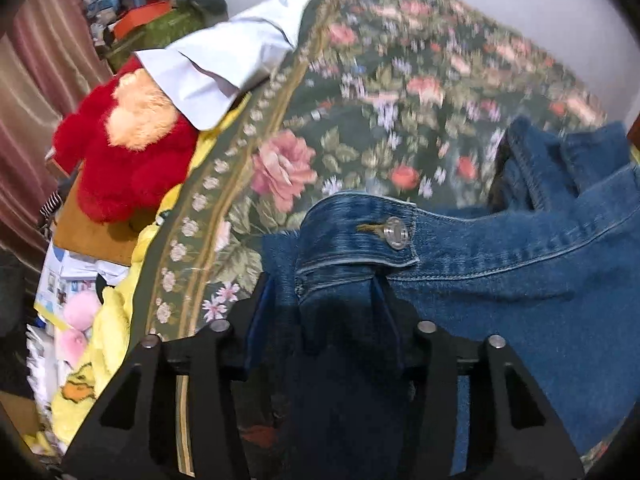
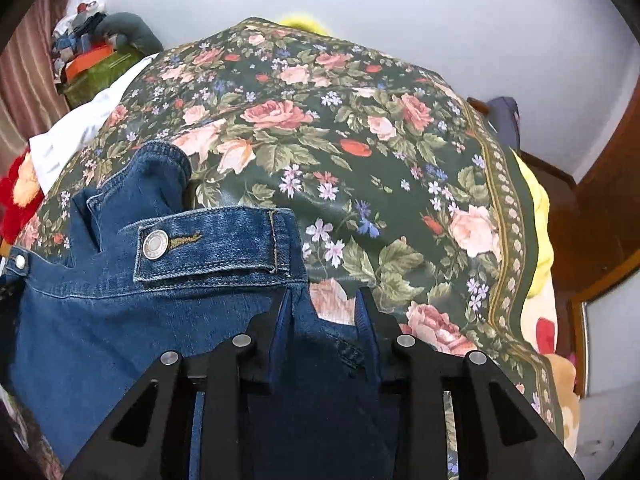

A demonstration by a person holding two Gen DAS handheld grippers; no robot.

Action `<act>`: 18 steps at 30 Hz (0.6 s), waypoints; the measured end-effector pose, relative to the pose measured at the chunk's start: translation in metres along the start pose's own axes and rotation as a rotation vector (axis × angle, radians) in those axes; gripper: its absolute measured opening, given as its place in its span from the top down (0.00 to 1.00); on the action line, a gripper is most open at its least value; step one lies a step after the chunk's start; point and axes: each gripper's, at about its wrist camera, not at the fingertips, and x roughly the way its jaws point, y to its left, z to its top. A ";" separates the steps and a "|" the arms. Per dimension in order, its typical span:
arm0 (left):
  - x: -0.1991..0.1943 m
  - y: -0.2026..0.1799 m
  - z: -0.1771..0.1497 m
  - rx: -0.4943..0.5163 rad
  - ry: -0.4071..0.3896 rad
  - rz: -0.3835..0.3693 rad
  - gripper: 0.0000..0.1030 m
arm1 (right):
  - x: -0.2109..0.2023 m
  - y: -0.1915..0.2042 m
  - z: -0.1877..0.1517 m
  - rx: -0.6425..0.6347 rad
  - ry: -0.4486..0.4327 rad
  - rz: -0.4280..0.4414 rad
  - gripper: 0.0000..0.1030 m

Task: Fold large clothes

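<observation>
A blue denim jacket [image 1: 500,280] lies on a floral bedspread [image 1: 360,100], and each view shows a hem tab with a metal button [image 1: 394,232]. My left gripper [image 1: 322,288] straddles a raised fold of the hem. The fold touches the right finger, a small gap shows at the left finger, and the jaws stand fairly wide. In the right wrist view the jacket [image 2: 100,312] fills the lower left, with its button tab [image 2: 154,245] just ahead. My right gripper [image 2: 323,300] is narrow and shut on the hem edge beside that tab.
The bedspread [image 2: 340,140] stretches ahead and to the right. A red plush toy [image 1: 128,160], white cloth [image 1: 224,64] and yellow blanket [image 1: 104,320] crowd the bed's left edge. Boxes are piled at the far left corner [image 2: 92,64]. A wooden frame [image 2: 600,200] borders the right.
</observation>
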 end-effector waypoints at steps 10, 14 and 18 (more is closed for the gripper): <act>-0.081 0.016 -0.011 0.050 -0.098 -0.058 0.37 | -0.077 0.001 -0.024 -0.036 0.004 0.210 0.70; -0.101 0.023 -0.031 0.055 -0.100 -0.097 0.29 | -0.096 0.035 -0.043 -0.158 0.038 0.235 0.69; -0.086 0.009 -0.060 0.103 -0.016 -0.138 0.29 | -0.095 0.073 -0.069 -0.270 0.063 0.190 0.69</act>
